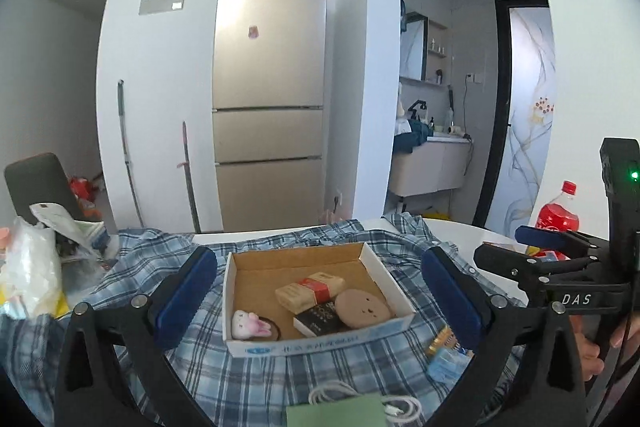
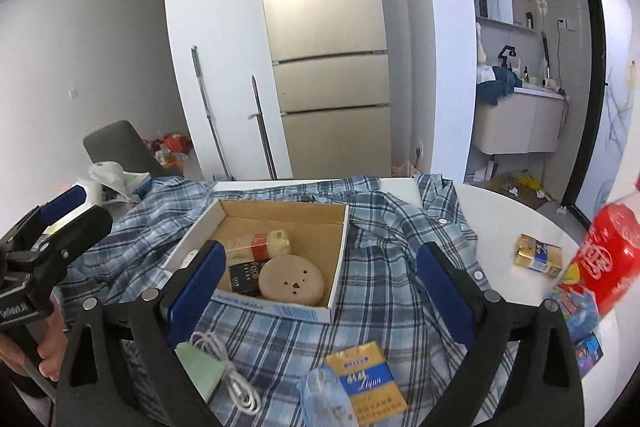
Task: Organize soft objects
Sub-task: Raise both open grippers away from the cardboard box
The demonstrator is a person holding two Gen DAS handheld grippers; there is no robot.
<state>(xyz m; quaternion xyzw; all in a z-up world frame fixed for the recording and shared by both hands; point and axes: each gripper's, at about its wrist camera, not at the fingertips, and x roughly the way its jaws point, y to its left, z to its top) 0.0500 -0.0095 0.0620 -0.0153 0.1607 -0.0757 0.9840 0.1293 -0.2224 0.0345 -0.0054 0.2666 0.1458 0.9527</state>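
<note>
One shallow white-walled cardboard box (image 1: 394,290) on my blue plaid shirt (image 2: 372,259) holds four items: a round tan plush cushion (image 1: 362,308), white bunny plush (image 1: 248,324), near left, and two packets. My left tongs (image 1: 316,297) and right tongs (image 2: 320,289) gape, empty.

A lived-in home, an apartment's dining corner: a tall gold three-door fridge (image 1: 269,87) stands against the white wall, with a mop handle (image 1: 127,151) leaning beside it. Through an arched opening sits a bathroom vanity (image 1: 434,163) with mirror (image 1: 414,45) and faucet. The white table (image 2: 516,223) carries a plaid shirt (image 2: 384,227), a red soda bottle (image 1: 558,215) and snack packets, with a grey chair (image 2: 120,147) nearby
</note>
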